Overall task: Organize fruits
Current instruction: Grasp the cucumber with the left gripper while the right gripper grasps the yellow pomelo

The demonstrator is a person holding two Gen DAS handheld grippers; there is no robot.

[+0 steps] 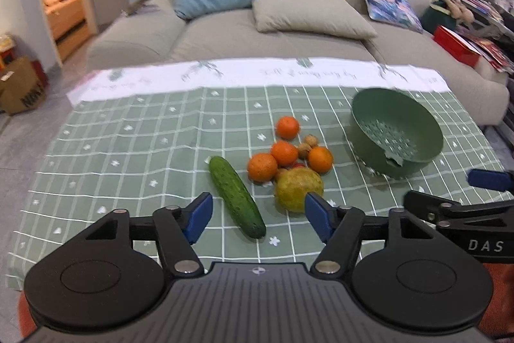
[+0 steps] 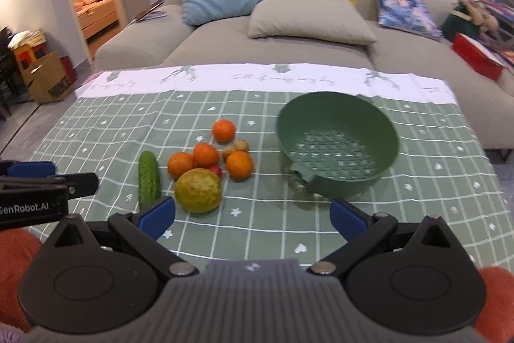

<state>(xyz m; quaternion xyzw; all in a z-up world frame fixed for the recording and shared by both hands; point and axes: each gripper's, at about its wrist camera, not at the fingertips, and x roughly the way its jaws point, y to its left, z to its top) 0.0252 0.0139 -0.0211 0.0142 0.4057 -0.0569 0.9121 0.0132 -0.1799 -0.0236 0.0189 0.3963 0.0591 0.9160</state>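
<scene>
Left tongs (image 1: 258,216): spread wide, holding nothing, low over the near part of the surface; the cucumber's near end lies between the blue fingertips (image 1: 199,219) in this view.
Right tongs (image 2: 252,216): spread wide, holding nothing, hovering over bare cloth in front of the colander.
Surface (image 2: 96,130): covered by a green checked tablecloth with a white printed band along its far edge.
Cucumber (image 1: 237,195): lies flat on the cloth, just left of the fruit cluster, apart from it.
Yellow-green fruit (image 2: 198,190): large and round, nearest piece of the cluster, touching a small red fruit (image 2: 216,171) behind it.
Oranges: four; three (image 1: 261,166) (image 1: 284,152) (image 1: 320,159) bunched together, a fourth (image 1: 288,127) a little farther back, on its own.
Walnuts (image 2: 241,146): two or so, between the oranges.
Colander (image 2: 337,121): green, perforated, tilted toward the cameras, right of the fruit, with no fruit inside.
Background: beige sofa (image 2: 321,53) with blue, yellow, grey and patterned cushions.
</scene>
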